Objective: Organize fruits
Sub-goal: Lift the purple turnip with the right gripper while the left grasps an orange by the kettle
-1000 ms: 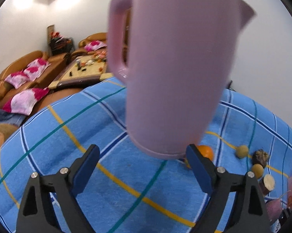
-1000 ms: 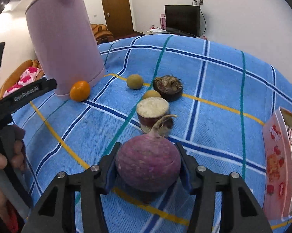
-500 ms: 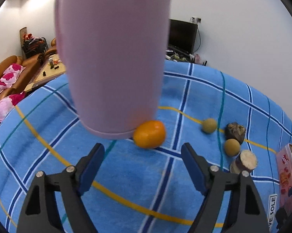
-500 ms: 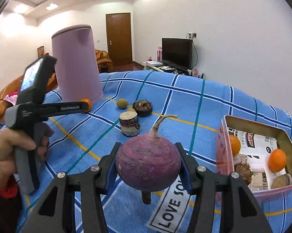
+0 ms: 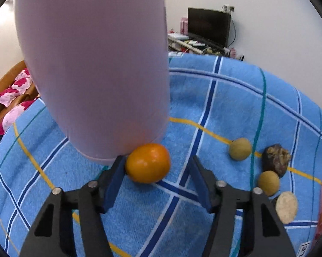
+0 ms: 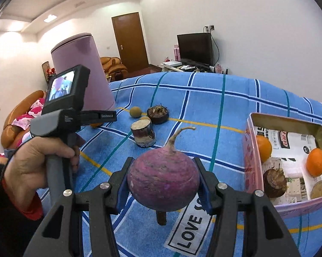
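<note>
orange on the blue checked cloth, touching the foot of the pink jug | left gripper jaws just closing around it, left pad touching, right pad apart | right gripper clamped on purple turnip, beside the pink tin with two oranges inside

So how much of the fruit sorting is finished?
Partly. Two oranges already sit in the pink box. The right claw grips a purple turnip; the left claw has been closing around an orange beside the kettle. Four pieces remain on the cloth.
</note>
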